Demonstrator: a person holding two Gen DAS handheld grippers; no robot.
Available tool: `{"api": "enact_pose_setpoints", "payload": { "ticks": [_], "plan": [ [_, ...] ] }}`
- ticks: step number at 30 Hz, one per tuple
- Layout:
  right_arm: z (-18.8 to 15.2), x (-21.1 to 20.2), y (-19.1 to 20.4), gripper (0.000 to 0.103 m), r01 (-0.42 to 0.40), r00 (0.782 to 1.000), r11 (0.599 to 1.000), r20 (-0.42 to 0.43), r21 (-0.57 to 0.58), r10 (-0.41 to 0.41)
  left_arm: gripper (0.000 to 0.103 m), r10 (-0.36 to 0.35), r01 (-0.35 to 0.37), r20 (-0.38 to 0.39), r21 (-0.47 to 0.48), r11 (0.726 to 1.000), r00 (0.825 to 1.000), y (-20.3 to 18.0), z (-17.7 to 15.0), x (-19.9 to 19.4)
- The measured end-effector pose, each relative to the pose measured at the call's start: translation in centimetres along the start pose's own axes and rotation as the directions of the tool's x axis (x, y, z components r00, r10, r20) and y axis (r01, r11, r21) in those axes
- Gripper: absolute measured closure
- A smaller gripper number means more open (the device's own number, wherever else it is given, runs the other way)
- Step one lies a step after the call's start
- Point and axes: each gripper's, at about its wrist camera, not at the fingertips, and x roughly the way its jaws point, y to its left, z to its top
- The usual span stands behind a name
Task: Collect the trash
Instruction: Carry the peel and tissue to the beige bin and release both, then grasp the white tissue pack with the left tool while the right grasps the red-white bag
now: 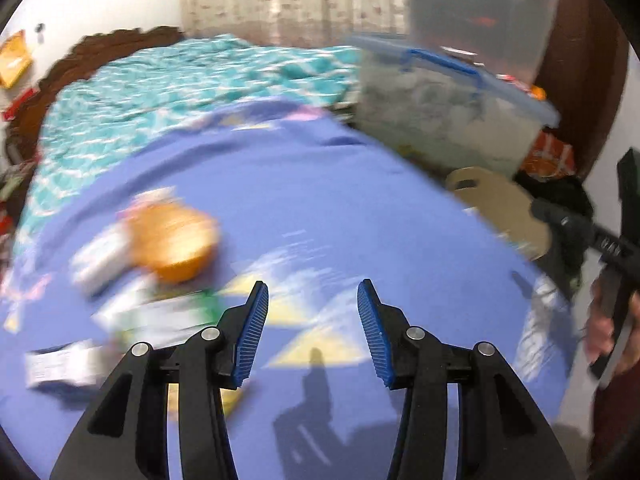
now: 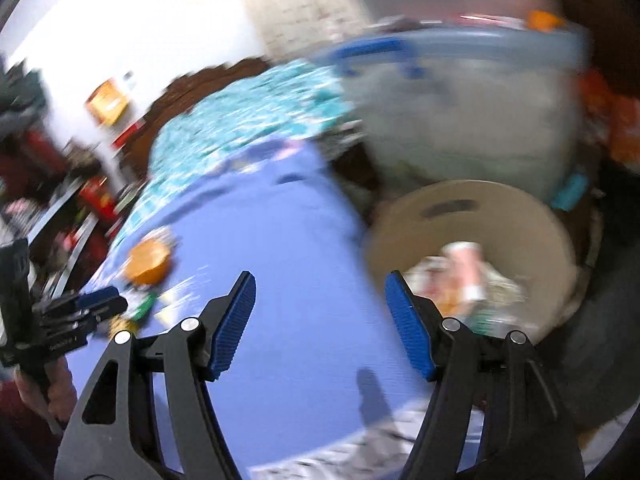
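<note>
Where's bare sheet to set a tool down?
Free: the purple sheet between the orange bowl and the beige bin. Crowded: wrappers around the bowl, and the bin, already holding trash.

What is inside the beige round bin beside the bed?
The beige bin holds crumpled wrappers, pinkish and white, blurred. What lies beneath them, and the bin's bottom, is covered.

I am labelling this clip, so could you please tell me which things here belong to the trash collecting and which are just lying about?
Belongs to the job:
- round beige bin holding wrappers
- orange round lid-like piece
- blurred white and green wrappers

Just lying about:
- clear plastic storage box, blue handle
- teal patterned bedspread
- purple sheet
</note>
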Motion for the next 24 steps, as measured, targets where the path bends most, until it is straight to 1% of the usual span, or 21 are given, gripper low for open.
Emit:
{"api": "enact_pose_setpoints", "payload": {
  "ticks": [2,3,4,6,7,8,9,10,11,12,13,14,15,16,17,19,21,22,23,24],
  "plan": [
    [0.1,2.1,3.6,0.035,-0.045,0.998,0.997,-0.047,-0.069,0.042,0.052,0.098,-0.098,-0.002,0.038,0.994,0.995,3.5,-0.3,-1.0],
    [0.1,3.1,5.0,0.035,-0.061,0.996,0.994,-0.07,-0.094,0.054,0.044,0.169,-0.168,-0.002,0.065,0.984,0.986,5.6,-0.3,-1.3],
    [0.4,4.5,6.9,0.035,-0.085,0.992,0.989,-0.104,-0.125,0.072,0.033,0.209,-0.207,-0.01,0.092,0.974,0.978,7.4,0.0,-1.3],
    [1.5,7.0,10.3,0.035,-0.14,0.98,0.977,-0.165,-0.16,0.113,0.025,0.235,-0.229,-0.031,0.137,0.964,0.971,10.4,0.6,-0.8],
    [2.4,8.6,12.6,0.034,-0.186,0.968,0.966,-0.205,-0.179,0.148,0.02,0.253,-0.239,-0.057,0.177,0.955,0.966,12.5,1.4,0.2],
    [3.2,9.8,14.2,0.034,-0.218,0.957,0.957,-0.233,-0.191,0.172,0.019,0.258,-0.238,-0.075,0.205,0.949,0.963,13.7,1.9,1.2],
    [4.2,11.8,16.7,0.034,-0.261,0.94,0.943,-0.275,-0.207,0.2,0.019,0.272,-0.245,-0.089,0.234,0.941,0.958,15.2,2.5,2.5],
    [4.9,13.3,18.5,0.032,-0.281,0.93,0.935,-0.302,-0.218,0.209,0.019,0.28,-0.249,-0.098,0.249,0.936,0.955,16.4,3.1,3.7],
    [6.1,15.8,21.3,0.028,-0.297,0.916,0.924,-0.343,-0.24,0.206,0.019,0.272,-0.236,-0.113,0.254,0.938,0.956,17.3,3.4,4.7],
    [6.7,17.6,23.1,0.026,-0.307,0.906,0.917,-0.373,-0.256,0.2,0.019,0.254,-0.216,-0.13,0.25,0.944,0.958,18.5,3.9,6.0],
    [7.3,20.0,25.1,0.023,-0.325,0.888,0.906,-0.417,-0.272,0.193,0.019,0.238,-0.2,-0.142,0.236,0.951,0.961,19.6,4.1,7.0],
    [7.8,22.0,26.7,0.022,-0.331,0.875,0.901,-0.448,-0.281,0.182,0.019,0.219,-0.182,-0.153,0.224,0.957,0.964,20.3,4.3,8.0],
    [8.1,23.5,27.8,0.021,-0.325,0.871,0.901,-0.462,-0.287,0.167,0.019,0.202,-0.165,-0.163,0.215,0.963,0.966,20.7,4.4,8.9],
    [8.4,24.9,28.5,0.019,-0.317,0.868,0.904,-0.472,-0.288,0.154,0.019,0.181,-0.145,-0.172,0.205,0.968,0.968,21.4,4.5,10.1],
    [8.7,26.7,29.3,0.018,-0.313,0.861,0.906,-0.488,-0.284,0.144,0.019,0.169,-0.133,-0.174,0.203,0.97,0.97,21.6,4.3,10.7],
    [8.8,29.9,30.4,0.018,-0.318,0.835,0.911,-0.532,-0.264,0.137,0.019,0.126,-0.09,-0.18,0.197,0.976,0.975,22.0,4.1,11.8],
    [8.6,32.0,30.8,0.018,-0.318,0.811,0.916,-0.57,-0.243,0.131,0.019,0.103,-0.069,-0.173,0.189,0.98,0.98,22.1,4.3,12.1],
    [8.3,32.9,30.6,0.018,-0.328,0.794,0.917,-0.592,-0.227,0.137,0.019,0.08,-0.05,-0.179,0.166,0.985,0.981,22.5,4.5,12.1],
    [7.6,34.0,30.7,0.018,-0.332,0.773,0.92,-0.618,-0.207,0.14,0.019,0.072,-0.043,-0.192,0.152,0.987,0.979,22.7,4.6,12.3],
    [7.3,34.7,30.7,0.018,-0.331,0.765,0.923,-0.628,-0.198,0.14,0.018,0.062,-0.032,-0.215,0.143,0.989,0.975,22.9,4.5,12.8]
  ]
}}
